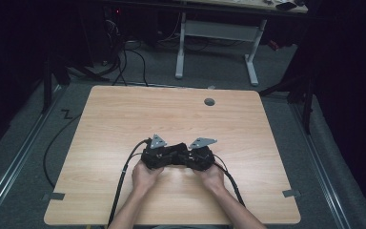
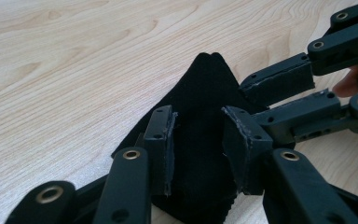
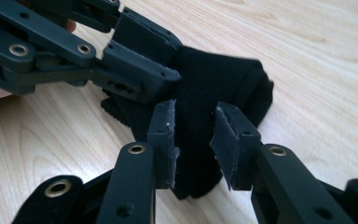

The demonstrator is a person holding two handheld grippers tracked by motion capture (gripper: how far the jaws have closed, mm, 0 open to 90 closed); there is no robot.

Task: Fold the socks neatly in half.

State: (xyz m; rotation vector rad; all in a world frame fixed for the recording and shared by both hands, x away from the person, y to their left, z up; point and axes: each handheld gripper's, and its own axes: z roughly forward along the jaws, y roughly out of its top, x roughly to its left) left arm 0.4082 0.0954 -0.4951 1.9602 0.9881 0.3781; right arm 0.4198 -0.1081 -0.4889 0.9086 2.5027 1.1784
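Your black cloth (image 2: 200, 116) partly hidden behind your left gripper (image 2: 198, 149) pads, its lower end cut off below the jaws, cloth's far edge blurred beyond your right gripper (image 3: 193, 142), pad contact unclear.

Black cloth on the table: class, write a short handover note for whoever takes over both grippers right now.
Left gripper: jaws apart, straddling the black cloth; pads look clear of it.
Right gripper: jaws apart over the same cloth, no firm pinch visible.
Cloth: bunched on the wooden table, near the front middle, between both grippers.
Done: both grippers brought to the cloth, tips facing each other.
Left: probably close on the cloth, then lift or spread it.
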